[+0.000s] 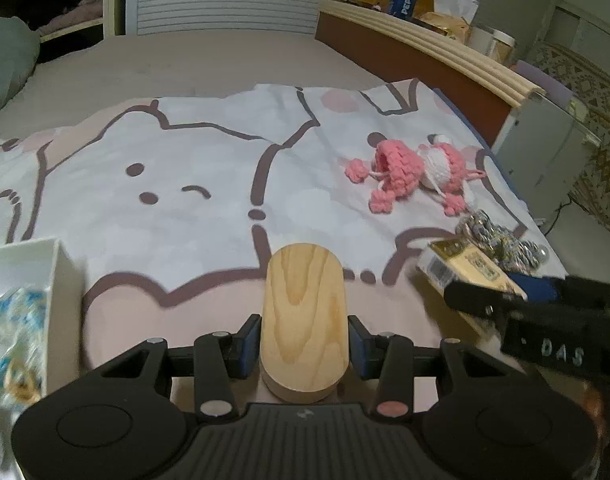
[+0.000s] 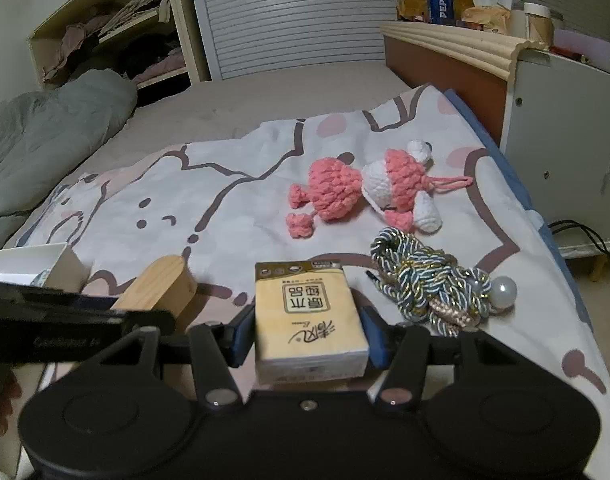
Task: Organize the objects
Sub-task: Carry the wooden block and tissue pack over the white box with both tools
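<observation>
I'm gripping wooden block (image 1: 305,320) in my L gripper (image 1: 305,344), jaws clamped on it; R gripper (image 2: 310,338) is pinching tissue pack (image 2: 308,316) w/ jaws tight, both over bed blanket (image 1: 177,200)

PEPSI on blue can (image 2: 440,3), DAS on tool (image 1: 561,354)

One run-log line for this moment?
left gripper: shut on wooden block | right gripper: shut on tissue pack | bed: crochet toy, braided cord
</observation>
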`<state>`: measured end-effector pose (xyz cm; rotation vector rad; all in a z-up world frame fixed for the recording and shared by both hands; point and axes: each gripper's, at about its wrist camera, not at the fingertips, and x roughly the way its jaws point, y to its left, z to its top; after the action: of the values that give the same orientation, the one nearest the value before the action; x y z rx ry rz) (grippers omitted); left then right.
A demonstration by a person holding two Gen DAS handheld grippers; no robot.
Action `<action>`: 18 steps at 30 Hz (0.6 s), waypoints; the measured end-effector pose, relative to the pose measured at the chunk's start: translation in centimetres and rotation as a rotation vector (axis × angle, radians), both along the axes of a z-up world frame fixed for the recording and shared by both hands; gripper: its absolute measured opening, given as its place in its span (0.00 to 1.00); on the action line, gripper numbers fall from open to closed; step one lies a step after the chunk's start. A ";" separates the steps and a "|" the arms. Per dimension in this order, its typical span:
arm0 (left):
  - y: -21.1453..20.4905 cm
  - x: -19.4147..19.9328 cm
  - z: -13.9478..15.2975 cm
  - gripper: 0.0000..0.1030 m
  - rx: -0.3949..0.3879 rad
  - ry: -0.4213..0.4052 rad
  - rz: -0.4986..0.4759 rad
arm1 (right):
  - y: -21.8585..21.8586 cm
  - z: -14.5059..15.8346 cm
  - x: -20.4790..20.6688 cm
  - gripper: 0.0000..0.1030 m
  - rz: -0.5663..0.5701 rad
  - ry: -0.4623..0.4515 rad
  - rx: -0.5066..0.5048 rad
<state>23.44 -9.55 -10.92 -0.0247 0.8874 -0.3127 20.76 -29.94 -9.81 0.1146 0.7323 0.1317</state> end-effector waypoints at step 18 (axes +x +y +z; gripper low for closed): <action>3.7 -6.3 4.0 0.44 0.002 -0.042 0.030 | 2.0 2.8 -4.1 0.55 0.016 -0.001 -0.007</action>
<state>17.18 -5.87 -6.88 -0.0292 0.8452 -0.2833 16.61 -27.96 -6.98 0.1019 0.7324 0.1450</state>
